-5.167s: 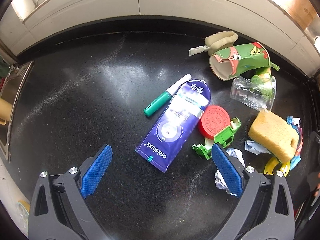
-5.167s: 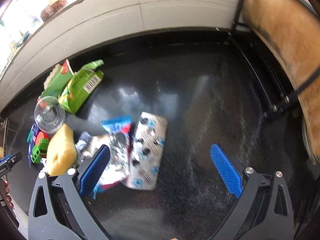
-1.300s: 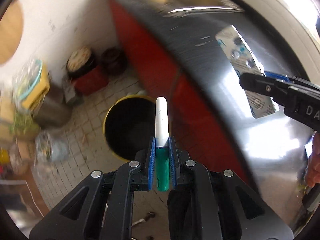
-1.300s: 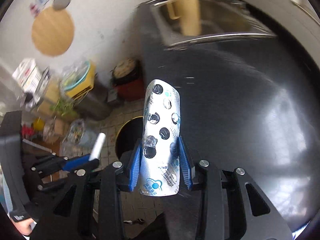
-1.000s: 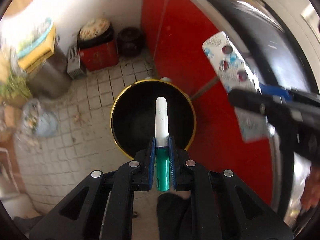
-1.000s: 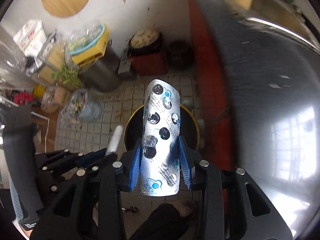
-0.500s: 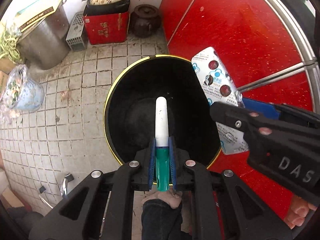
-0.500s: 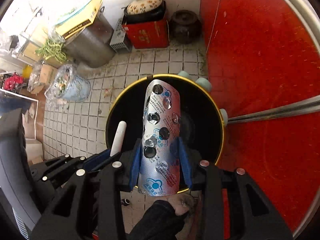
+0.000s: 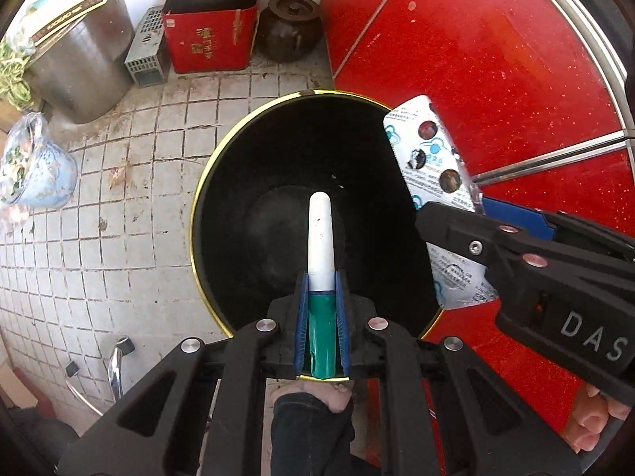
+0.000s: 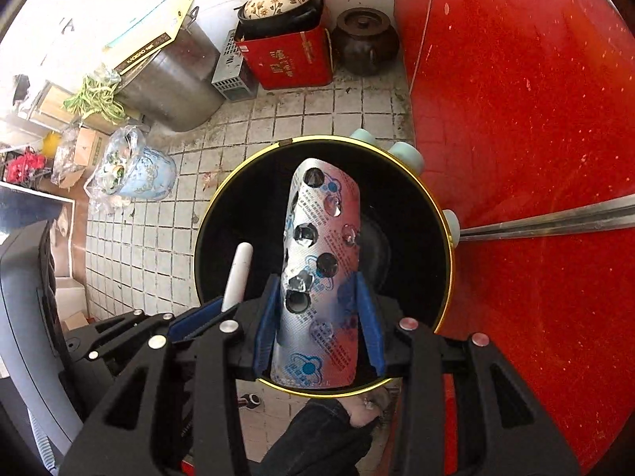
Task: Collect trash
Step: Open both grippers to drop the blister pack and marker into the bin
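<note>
A green and white marker (image 9: 320, 238) sticks out of my left gripper (image 9: 320, 277), which is shut on its green end and points down into a black bin with a gold rim (image 9: 197, 214). My right gripper (image 10: 317, 281) hangs beside it over the same bin (image 10: 450, 261). Its jaws are opening, and the silver blister pack (image 10: 321, 261) stands loose between the blue pads. In the left wrist view the pack (image 9: 428, 158) and the right gripper (image 9: 516, 238) show at the right. The right wrist view has the marker (image 10: 238, 273) at the left.
A red cabinet front (image 10: 535, 119) with a metal handle (image 10: 555, 218) runs along the right of the bin. On the tiled floor behind stand a steel pot (image 10: 174, 79), a red box (image 10: 289, 59) with a ceramic pot on it, a dark jar (image 10: 365, 43) and a plastic bag (image 10: 131, 166). A person's leg (image 9: 309, 428) is below.
Both grippers have sunk toward the bin, which now fills more of each view. The right pads have spread apart from the blister pack. The left grip on the marker is unchanged.
</note>
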Motion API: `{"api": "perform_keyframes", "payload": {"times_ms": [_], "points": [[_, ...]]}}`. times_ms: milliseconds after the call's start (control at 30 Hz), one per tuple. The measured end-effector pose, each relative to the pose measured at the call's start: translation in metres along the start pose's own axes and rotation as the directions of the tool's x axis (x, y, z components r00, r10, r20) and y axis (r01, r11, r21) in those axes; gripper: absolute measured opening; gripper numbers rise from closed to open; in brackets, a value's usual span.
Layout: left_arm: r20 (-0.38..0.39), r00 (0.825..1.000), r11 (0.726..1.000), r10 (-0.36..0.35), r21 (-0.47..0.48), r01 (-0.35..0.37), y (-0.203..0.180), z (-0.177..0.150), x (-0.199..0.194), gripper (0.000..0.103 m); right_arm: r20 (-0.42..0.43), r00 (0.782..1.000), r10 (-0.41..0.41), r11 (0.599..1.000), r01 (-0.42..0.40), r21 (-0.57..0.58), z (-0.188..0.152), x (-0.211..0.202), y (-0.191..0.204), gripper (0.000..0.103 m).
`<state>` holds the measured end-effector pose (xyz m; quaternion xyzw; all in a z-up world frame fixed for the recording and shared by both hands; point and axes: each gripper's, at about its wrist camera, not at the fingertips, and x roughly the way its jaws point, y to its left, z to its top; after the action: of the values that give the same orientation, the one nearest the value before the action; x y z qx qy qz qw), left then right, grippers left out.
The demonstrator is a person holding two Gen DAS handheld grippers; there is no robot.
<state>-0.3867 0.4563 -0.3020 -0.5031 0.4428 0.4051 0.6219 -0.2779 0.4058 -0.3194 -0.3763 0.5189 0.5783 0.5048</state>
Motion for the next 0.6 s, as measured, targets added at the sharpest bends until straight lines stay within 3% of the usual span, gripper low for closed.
{"api": "perform_keyframes", "payload": {"times_ms": [67, 100, 133, 200, 367, 467, 600], "points": [[-0.003, 1.0, 1.0, 0.009, -0.006, -0.009, 0.0, 0.001, 0.0, 0.014, 0.015, 1.0, 0.013, 1.0, -0.013, 0.011, 0.003, -0.002, -0.001, 0.054], [-0.003, 1.0, 1.0, 0.004, -0.019, -0.005, 0.001, 0.001, -0.002, 0.018, 0.015, 1.0, 0.01, 1.0, -0.01, 0.025, 0.004, -0.003, -0.002, 0.055], [-0.001, 1.0, 1.0, 0.003, -0.025, -0.003, 0.003, 0.0, -0.005, 0.024, 0.01, 1.0, 0.011, 0.999, -0.012, 0.036, 0.006, -0.004, -0.002, 0.062], [0.033, 0.999, 0.999, 0.022, -0.036, -0.021, 0.006, -0.005, -0.02, 0.061, 0.029, 1.0, 0.006, 0.999, -0.008, 0.045, 0.008, -0.012, 0.0, 0.072], [0.104, 0.991, 0.994, 0.084, -0.073, -0.077, 0.02, -0.021, -0.076, 0.092, 0.12, 0.993, -0.018, 1.0, 0.015, 0.025, 0.013, -0.056, 0.018, 0.091], [0.162, 0.973, 0.984, 0.167, -0.085, -0.155, 0.018, -0.031, -0.12, 0.096, 0.197, 0.98, 0.002, 0.999, -0.008, 0.031, 0.014, -0.112, 0.03, 0.096], [0.192, 0.967, 0.986, 0.168, -0.054, -0.16, -0.012, -0.032, -0.162, 0.096, 0.332, 0.942, 0.045, 0.998, -0.055, 0.022, -0.004, -0.202, 0.026, 0.096]]}}
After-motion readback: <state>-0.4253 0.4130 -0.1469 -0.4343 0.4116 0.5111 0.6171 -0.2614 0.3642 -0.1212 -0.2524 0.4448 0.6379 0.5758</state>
